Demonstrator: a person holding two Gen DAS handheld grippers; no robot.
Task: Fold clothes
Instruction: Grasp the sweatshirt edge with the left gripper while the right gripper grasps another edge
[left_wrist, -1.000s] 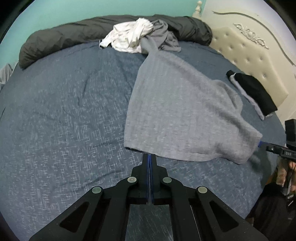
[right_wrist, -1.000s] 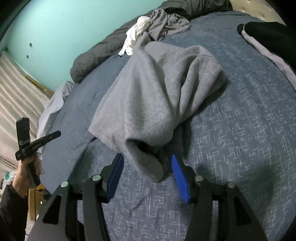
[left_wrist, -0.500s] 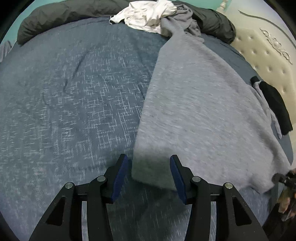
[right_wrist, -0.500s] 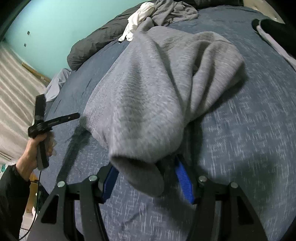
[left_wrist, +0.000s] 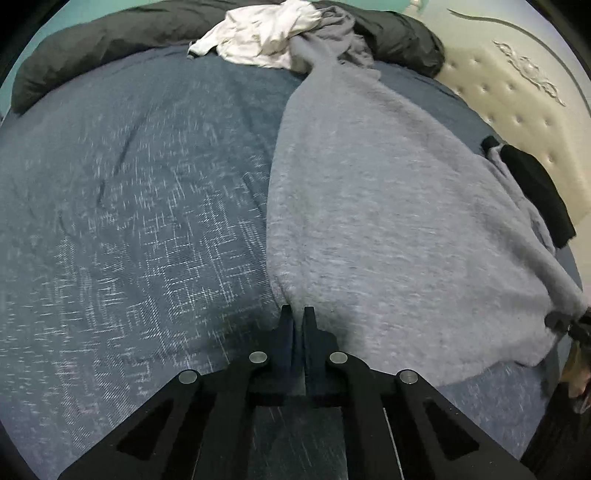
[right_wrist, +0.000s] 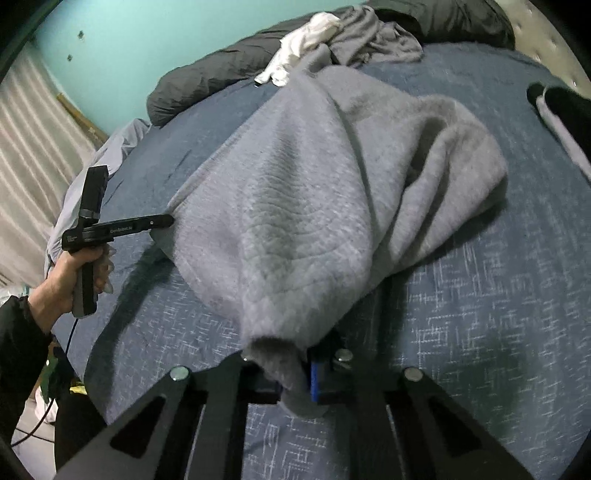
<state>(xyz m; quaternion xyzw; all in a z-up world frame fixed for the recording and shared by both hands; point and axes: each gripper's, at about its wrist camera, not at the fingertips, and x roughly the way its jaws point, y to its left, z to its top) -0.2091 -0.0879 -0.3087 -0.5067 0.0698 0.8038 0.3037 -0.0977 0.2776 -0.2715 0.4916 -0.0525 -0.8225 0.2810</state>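
Note:
A large grey sweatshirt-like garment (left_wrist: 388, 221) lies spread on the blue bed cover (left_wrist: 129, 221), with its far end reaching the clothes pile. My left gripper (left_wrist: 297, 314) is shut on its near left corner; the right wrist view shows that gripper (right_wrist: 166, 220) pinching the hem, held by a hand (right_wrist: 85, 273). My right gripper (right_wrist: 295, 380) is closing on the bunched near right corner of the garment (right_wrist: 314, 221), and the blue pad (right_wrist: 314, 380) presses the cloth. In the left wrist view the right gripper (left_wrist: 565, 321) holds that corner at the far right.
A white garment (left_wrist: 266, 33) and more grey clothes are heaped at the far end against a rolled dark duvet (left_wrist: 92, 48). A folded black garment (left_wrist: 535, 184) lies near the cream tufted headboard (left_wrist: 517, 85). The bed's edge is close below both grippers.
My left gripper opened, came down onto the garment's near left corner and shut on it. My right gripper slid forward around the bunched right corner and closed on the cloth.

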